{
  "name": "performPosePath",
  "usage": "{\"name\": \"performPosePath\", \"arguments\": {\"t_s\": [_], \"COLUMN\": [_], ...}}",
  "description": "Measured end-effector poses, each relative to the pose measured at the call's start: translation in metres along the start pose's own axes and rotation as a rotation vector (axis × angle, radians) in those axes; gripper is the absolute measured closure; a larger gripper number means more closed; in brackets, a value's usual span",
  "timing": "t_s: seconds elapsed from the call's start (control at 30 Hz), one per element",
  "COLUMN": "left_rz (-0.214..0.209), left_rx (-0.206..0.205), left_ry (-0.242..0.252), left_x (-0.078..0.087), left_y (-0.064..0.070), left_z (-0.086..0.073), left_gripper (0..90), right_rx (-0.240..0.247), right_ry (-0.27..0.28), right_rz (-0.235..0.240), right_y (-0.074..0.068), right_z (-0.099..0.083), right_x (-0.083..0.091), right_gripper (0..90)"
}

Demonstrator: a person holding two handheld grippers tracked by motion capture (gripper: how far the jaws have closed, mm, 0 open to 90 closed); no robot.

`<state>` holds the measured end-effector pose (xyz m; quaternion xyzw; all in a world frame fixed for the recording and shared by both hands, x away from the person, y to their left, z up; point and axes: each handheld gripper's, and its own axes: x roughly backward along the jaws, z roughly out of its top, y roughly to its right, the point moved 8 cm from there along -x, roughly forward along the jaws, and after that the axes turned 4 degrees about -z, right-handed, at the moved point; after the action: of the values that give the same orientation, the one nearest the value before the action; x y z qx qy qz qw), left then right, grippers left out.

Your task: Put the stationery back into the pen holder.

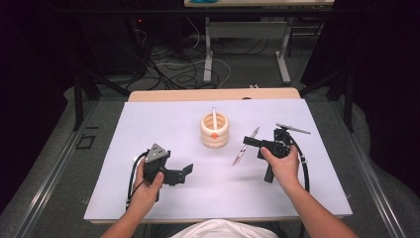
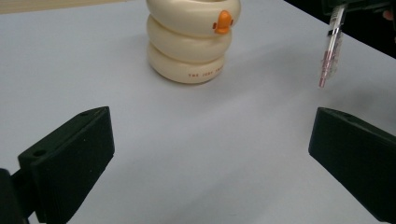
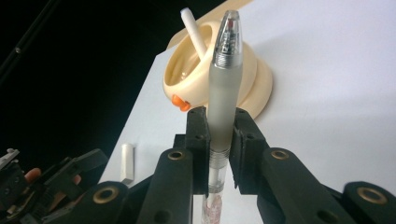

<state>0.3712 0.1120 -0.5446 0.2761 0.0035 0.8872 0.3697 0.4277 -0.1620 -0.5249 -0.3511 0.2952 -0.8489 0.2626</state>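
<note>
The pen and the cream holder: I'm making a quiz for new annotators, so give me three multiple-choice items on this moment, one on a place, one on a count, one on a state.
1. Where is the clear pen?
A. clamped in the right gripper
B. lying on the table
C. inside the holder

2. How many pens stand in the cream holder?
A. none
B. one
C. three

3. How do the left gripper's jaws stand?
A. shut on a pen
B. shut on nothing
C. wide open

Answers: 1 A, both jaws press the pen's barrel in the right gripper view. 2 B, a single white pen leans inside it. 3 C, bare table lies between the jaws.
</note>
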Motion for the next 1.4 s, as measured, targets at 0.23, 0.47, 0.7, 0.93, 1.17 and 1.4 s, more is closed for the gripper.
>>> {"name": "performPosePath", "arguments": {"t_s": [0.23, 0.47, 0.7, 0.93, 1.17, 1.4], "left_rz": [0.022, 0.025, 0.019, 0.016, 0.017, 0.014], "left_rx": [0.038, 0.054, 0.046, 0.042, 0.04, 0.039], "left_ry": [0.016, 0.013, 0.008, 0.004, 0.005, 0.008], "left_x": [0.006, 0.004, 0.002, 0.0, 0.0, -0.001], "left_y": [-0.011, -0.014, -0.011, -0.01, -0.01, -0.01], "left_z": [-0.005, -0.008, -0.009, -0.011, -0.011, -0.01], "left_gripper": [0.2, 0.2, 0.2, 0.2, 0.2, 0.2], "right_rx": [0.075, 0.162, 0.22, 0.245, 0.248, 0.254], "right_ry": [0.026, 0.018, 0.037, 0.054, 0.06, 0.052], "right_rz": [-0.034, -0.073, -0.089, -0.117, -0.127, -0.134], "right_y": [-0.009, -0.023, -0.039, -0.044, -0.051, -0.06], "right_z": [0.013, 0.024, 0.037, 0.048, 0.057, 0.066], "right_x": [-0.001, -0.009, -0.013, -0.021, -0.028, -0.035], "right_gripper": [79.4, 79.4, 79.4, 79.4, 79.4, 79.5]}}
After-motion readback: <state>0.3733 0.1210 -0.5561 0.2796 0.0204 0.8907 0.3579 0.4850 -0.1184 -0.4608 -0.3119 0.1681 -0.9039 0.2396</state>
